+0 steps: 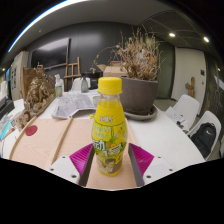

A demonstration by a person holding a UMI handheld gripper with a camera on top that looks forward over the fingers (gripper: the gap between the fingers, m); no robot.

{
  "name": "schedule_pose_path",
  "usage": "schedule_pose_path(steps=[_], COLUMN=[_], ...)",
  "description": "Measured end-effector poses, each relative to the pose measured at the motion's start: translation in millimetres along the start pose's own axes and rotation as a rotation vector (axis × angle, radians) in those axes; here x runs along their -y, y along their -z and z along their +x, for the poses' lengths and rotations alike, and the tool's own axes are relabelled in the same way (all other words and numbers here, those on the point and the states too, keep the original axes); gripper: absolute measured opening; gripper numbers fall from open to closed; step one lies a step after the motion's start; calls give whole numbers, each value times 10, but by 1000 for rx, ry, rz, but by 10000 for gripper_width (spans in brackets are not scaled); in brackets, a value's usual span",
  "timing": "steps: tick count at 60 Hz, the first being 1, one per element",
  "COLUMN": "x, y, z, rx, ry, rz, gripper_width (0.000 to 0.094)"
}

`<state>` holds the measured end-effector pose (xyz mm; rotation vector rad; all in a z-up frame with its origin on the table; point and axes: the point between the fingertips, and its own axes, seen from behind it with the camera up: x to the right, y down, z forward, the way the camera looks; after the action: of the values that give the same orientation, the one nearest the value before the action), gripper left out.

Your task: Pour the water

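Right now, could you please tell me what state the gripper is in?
Gripper: around the yellow bottle, which stands between its fingers; a firm grip cannot be told.

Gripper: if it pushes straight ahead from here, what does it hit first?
The yellow bottle. It stands upright on the table, between the open fingers of the gripper, with a gap at each side. Beyond it stands a potted plant, though how far back is unclear.

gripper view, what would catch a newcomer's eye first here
A yellow bottle with a yellow cap stands upright on the table, between the fingers of the tool, whose magenta pads sit at either side of its base. Just behind it is a dark pot of dried plants.
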<state>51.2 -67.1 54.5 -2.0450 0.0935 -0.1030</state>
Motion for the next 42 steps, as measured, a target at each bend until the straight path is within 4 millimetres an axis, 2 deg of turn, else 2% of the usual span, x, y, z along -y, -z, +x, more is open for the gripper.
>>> schedule_pose_path(steps=[5,8,19,24,29,34,42], x=[6,27,38,97,255,497,991], y=[-92,-101,-98,-54,-7,53,127], z=[-38,-29,-40,-70,-121,-195,-504], rx=[25,15,4,-23,-49,-83,-129], ry=[-27,-17,8,51,102,154,263], rz=[15,30,27,27,40,61,100], gripper_width=[466,457,314,305,305,304,305])
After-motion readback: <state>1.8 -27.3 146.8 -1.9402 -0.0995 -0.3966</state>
